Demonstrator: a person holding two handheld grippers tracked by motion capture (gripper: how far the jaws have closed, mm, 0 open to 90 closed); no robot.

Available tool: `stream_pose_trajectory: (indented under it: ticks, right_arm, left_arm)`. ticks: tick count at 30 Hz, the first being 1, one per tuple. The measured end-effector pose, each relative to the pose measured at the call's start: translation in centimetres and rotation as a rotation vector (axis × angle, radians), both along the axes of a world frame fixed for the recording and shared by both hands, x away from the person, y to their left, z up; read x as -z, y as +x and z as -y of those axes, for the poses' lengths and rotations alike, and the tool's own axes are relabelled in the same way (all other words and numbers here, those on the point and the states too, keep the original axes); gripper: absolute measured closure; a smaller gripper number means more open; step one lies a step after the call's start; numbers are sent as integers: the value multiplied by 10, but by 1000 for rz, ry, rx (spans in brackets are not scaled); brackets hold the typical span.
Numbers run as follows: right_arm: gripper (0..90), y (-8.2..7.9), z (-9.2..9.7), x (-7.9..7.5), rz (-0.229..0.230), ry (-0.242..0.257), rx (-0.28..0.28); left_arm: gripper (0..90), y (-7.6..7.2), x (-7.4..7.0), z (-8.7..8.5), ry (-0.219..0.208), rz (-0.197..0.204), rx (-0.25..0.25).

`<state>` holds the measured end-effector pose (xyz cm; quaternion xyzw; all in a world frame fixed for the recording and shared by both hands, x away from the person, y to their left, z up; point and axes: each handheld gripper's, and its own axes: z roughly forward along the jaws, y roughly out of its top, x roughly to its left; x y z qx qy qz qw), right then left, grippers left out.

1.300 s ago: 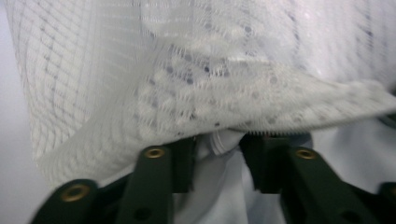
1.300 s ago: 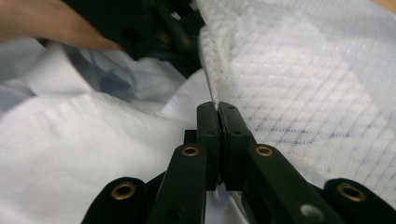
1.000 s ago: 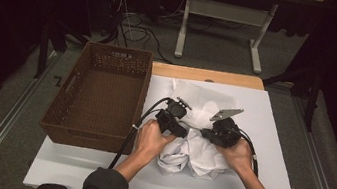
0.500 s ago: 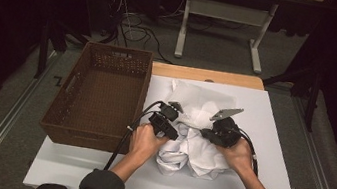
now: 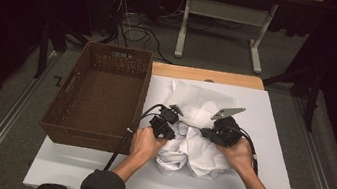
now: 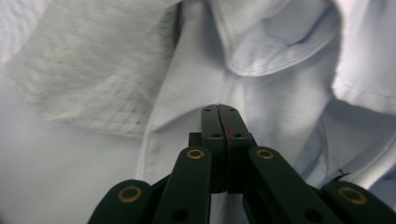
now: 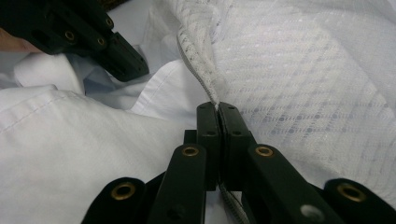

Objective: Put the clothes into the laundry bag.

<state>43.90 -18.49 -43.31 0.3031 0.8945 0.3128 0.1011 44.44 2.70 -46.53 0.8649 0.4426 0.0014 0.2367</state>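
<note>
A heap of white clothes (image 5: 196,134) lies mid-table. My left gripper (image 5: 174,119) rests on its left side. In the left gripper view its jaws (image 6: 219,110) have just closed and meet on a thin fold of a smooth white shirt (image 6: 261,93) below the collar. My right gripper (image 5: 205,130) sits on the heap's right side. It is shut (image 7: 218,106) on the hem of a textured white cloth (image 7: 299,79), which runs between the jaws. The left gripper (image 7: 93,37) shows at the top left of the right gripper view.
A brown wicker basket (image 5: 143,96), with nothing in it, stands left of the heap on the white table (image 5: 276,141). A wooden strip (image 5: 209,75) runs along the table's far edge. Beyond it are cables and a metal stand (image 5: 257,62) on the floor.
My left gripper has sunk a little onto the left side of the heap. The right hand has kept still.
</note>
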Motion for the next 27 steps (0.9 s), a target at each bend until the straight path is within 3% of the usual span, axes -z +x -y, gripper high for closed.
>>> stream_pose_trajectory:
  ticks: [3,7,10,14,16,19,22,23,25,27]
  right_arm:
    - [894,0,1,-2,2,6,-2]
    - [894,-1,5,-4,9,17,-1]
    - [893,0,6,-6,6,27,12]
    - [894,-1,11,-9,11,34,24]
    - [894,0,15,-11,15,43,33]
    - [894,0,17,-13,11,46,39]
    - [894,0,18,-13,19,47,33]
    - [894,0,17,-13,15,48,40]
    - [894,0,16,-13,20,47,34]
    - [894,0,15,-14,19,54,40]
  left_arm:
    - [891,-1,-2,-2,-2,5,-11]
    - [620,-3,-6,-3,30,55,-52]
    - [525,0,-7,-5,44,65,-84]
    - [475,5,-7,-6,61,55,-122]
    - [467,8,-4,-4,74,22,-118]
    - [485,12,1,-3,56,-31,-118]
    - [548,13,3,-4,48,-59,-102]
    - [583,12,3,-4,52,-55,-88]
    - [722,8,1,-4,49,1,-77]
    - [854,5,-3,-6,23,37,-54]
